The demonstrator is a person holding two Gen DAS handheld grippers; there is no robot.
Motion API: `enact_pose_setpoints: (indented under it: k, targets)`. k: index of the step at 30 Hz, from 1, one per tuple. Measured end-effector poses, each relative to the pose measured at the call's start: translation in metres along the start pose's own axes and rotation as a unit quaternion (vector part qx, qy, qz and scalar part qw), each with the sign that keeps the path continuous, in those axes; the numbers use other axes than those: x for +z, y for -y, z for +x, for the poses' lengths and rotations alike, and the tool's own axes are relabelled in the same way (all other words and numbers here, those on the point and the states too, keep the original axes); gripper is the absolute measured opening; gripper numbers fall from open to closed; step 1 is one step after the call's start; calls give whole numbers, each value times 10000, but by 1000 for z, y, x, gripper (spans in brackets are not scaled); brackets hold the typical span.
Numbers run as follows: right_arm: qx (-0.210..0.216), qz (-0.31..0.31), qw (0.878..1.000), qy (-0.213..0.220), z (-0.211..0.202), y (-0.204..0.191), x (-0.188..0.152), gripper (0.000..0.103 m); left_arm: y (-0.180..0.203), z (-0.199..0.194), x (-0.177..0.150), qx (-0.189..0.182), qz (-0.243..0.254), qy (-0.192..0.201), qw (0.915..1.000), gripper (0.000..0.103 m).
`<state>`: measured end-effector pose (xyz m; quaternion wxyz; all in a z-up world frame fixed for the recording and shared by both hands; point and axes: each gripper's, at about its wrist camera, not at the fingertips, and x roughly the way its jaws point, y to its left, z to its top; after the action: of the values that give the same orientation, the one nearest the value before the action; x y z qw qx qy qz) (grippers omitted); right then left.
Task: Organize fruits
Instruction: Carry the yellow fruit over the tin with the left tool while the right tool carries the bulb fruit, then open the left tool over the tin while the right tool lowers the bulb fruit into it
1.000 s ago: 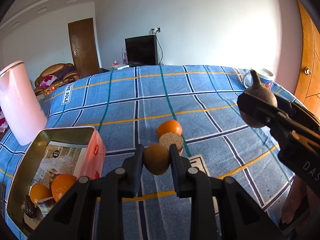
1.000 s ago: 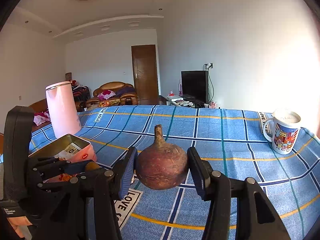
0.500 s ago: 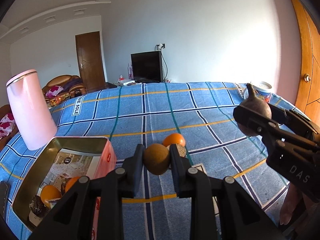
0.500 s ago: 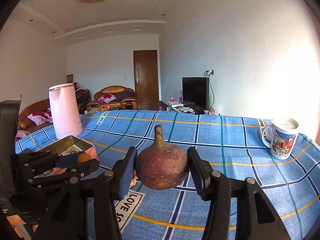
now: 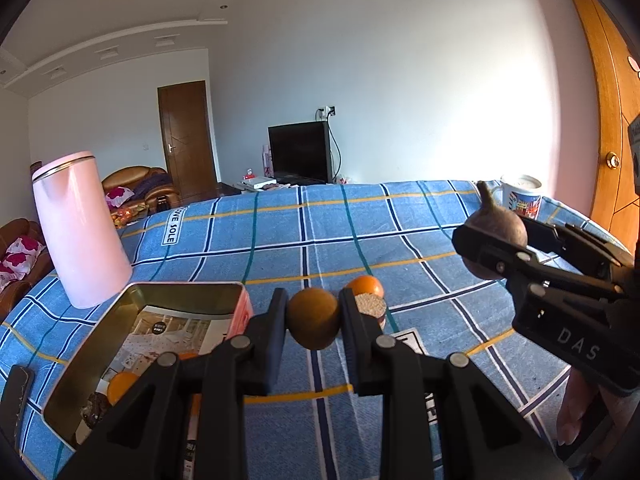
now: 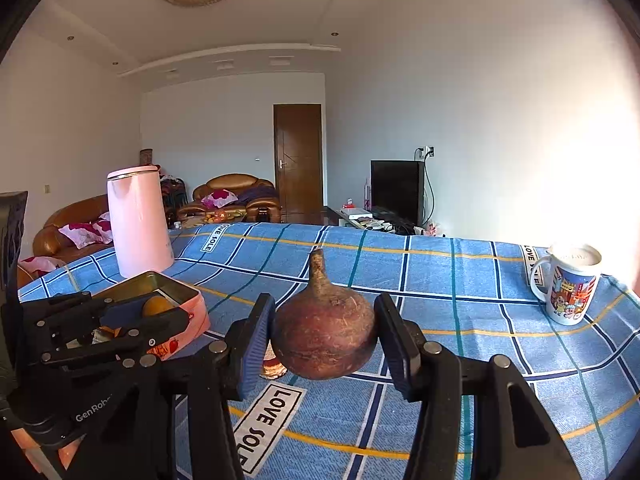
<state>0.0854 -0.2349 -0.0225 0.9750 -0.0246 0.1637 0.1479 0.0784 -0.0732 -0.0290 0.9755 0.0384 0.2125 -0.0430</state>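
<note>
— So, what's each hand got?

— Left gripper (image 5: pixel 313 318) is clamped on a brown round fruit (image 5: pixel 313 324), pinched between both fingers and held up off the blue checked cloth (image 5: pixel 280 248). Right gripper (image 6: pixel 325 336) is closed round a reddish-brown bulb-shaped fruit (image 6: pixel 324 336) with its stalk pointing up, also lifted clear of the table.

— And the tin?

— Open metal tin (image 5: pixel 90 340) sits at the left, just beside the left gripper. Inside I can make out an orange (image 5: pixel 122 386) and something dark near it that I can't identify, with printed paper lining the bottom.

— Anything left loose on the cloth?

— Another orange (image 5: pixel 366 285) beyond the left fingers, touching a pale speckled round thing (image 5: pixel 370 304) in front of it.

— What else is about?

— Pink kettle (image 5: pixel 80 228) behind the tin, and a printed mug (image 6: pixel 570 284) far off at the right edge.
</note>
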Motion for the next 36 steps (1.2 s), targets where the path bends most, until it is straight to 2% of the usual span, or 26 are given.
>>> enact_pose_setpoints:
  k: [9,22,29,36]
  targets:
    - [572,129,9980,-220,19,-34,8,53,-42,-18,-2,101,-233,48,9997,27]
    - [1233,-438,9900,-523,56,-117,28,53,-130,-21,-3,599,-798,-122,9949,27]
    - [1445,-576,9834,-930,87,-149,25,53,-163,-16,-12,761,-1071,-303,9909,27]
    - [1499,-794,9751,-1430,114,-176,14,53,-178,-5,-23,657,-1195,-547,9891,27]
